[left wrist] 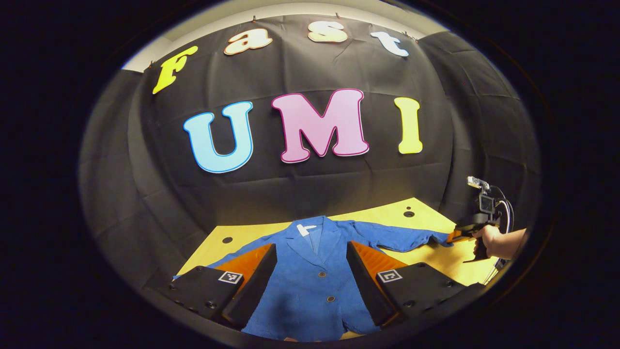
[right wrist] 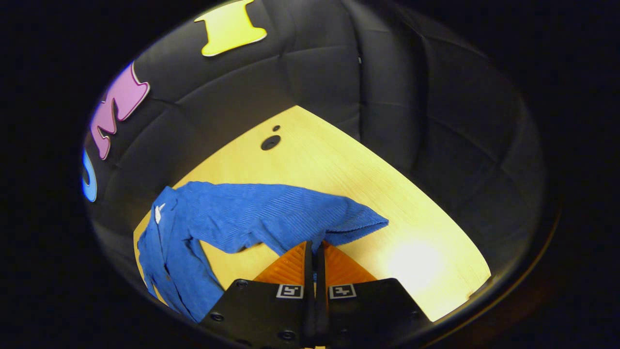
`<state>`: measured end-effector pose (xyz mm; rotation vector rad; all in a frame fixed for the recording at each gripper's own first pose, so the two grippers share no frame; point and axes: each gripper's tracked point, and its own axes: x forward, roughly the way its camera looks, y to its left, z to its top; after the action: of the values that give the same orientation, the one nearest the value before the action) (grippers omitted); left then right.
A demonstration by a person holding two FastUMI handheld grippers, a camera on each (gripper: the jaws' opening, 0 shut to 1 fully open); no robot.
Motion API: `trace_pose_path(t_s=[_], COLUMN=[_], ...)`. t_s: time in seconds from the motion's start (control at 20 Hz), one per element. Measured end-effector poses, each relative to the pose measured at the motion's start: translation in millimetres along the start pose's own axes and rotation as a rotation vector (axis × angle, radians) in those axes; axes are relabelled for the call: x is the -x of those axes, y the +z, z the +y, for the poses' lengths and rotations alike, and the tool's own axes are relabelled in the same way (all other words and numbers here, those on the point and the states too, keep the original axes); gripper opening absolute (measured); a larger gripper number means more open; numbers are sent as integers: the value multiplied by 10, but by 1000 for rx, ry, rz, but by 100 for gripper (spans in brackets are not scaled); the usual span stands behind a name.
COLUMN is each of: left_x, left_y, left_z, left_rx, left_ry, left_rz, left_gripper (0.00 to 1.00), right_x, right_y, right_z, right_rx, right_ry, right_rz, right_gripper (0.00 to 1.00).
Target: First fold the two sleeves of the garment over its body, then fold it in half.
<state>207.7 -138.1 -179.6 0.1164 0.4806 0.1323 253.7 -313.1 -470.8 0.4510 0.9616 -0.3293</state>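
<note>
Table (right wrist: 339, 160): right tongs (right wrist: 315, 249) pinch jacket (right wrist: 252, 213) cuff; left tongs (left wrist: 310, 271) spread (above body).

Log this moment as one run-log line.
stage: first sleeve fold | right hand-held gripper: shut on sleeve | left hand-held gripper: open above jacket | table: other sleeve unfolded

The ribbed blue fabric jacket (left wrist: 315, 276), with dark round buttons (left wrist: 331, 299) and a small white neck tag (left wrist: 305, 229), lies on the pale yellow wooden table (right wrist: 339, 165) marked by dark round holes (right wrist: 270, 142).
</note>
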Motion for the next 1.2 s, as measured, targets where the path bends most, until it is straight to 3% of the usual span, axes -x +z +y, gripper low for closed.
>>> trace_pose_path(t_s=[0.25, 0.65, 0.95, 1.2], left_x=[119, 385, 679, 1018], left_y=[-80, -305, -562, -944], left_z=[181, 730, 1277, 1670], left_rx=[40, 103, 164, 271], left_ry=[46, 196, 330, 446], left_rz=[0, 15, 40, 81], left_gripper=[83, 83, 83, 83], right_x=[65, 148, 285, 319], right_y=[198, 43, -690, -1450], right_z=[961, 2754, 4084, 4908], right_rx=[58, 206, 341, 433], right_ry=[149, 365, 513, 591], right_rz=[-23, 3, 75, 149], right_gripper=[5, 5, 4, 5])
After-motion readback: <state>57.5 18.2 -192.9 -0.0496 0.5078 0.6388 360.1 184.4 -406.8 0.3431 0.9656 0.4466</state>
